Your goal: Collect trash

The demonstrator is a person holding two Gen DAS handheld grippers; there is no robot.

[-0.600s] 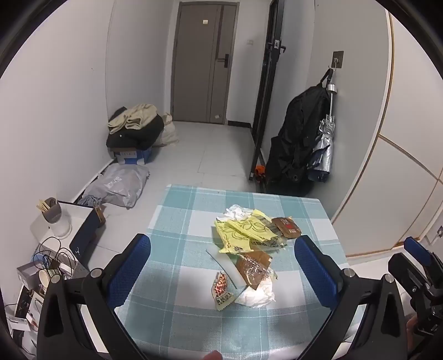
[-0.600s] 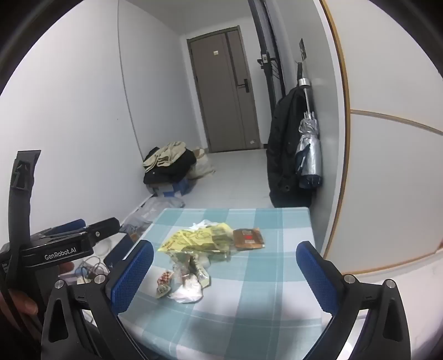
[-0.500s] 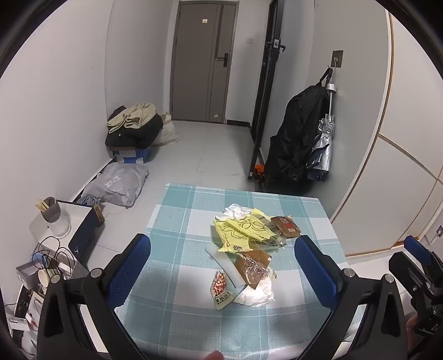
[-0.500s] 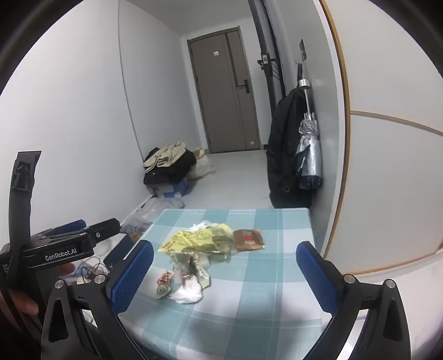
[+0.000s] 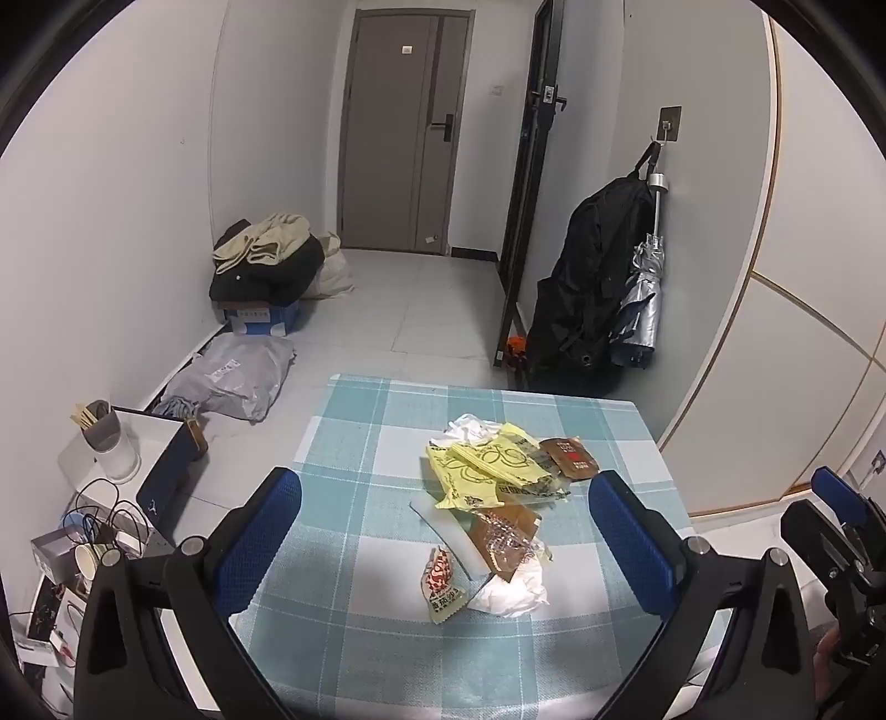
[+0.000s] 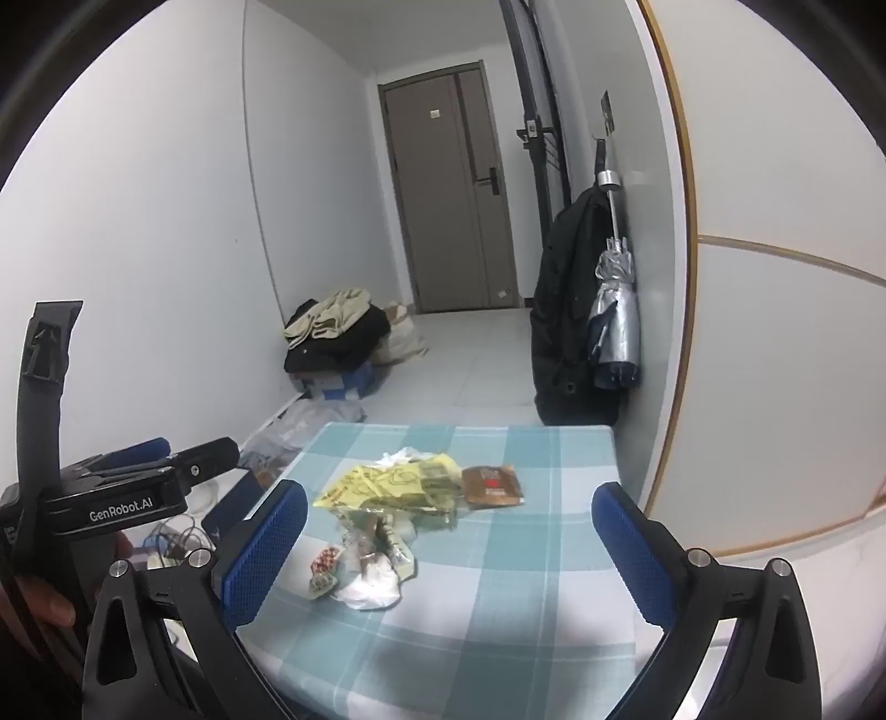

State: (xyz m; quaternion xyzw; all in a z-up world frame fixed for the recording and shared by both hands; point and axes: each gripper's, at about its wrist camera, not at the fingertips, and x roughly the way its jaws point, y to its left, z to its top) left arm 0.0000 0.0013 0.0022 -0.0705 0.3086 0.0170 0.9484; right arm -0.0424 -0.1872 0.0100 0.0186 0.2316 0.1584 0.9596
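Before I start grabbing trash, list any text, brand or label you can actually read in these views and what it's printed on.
"GenRobot.AI": white lettering on the body of the left hand-held gripper, seen from the right wrist view.
Yellow wrappers: black print, too blurred to read.
Brown packet: red label, unreadable.
Small red-and-white snack packet: print too small.
Blue box on the floor: white label, illegible.
Grey door: small white sign, unreadable.

Loose heap of crumpled wrappers (image 5: 490,501) mid checked tablecloth (image 5: 354,443)
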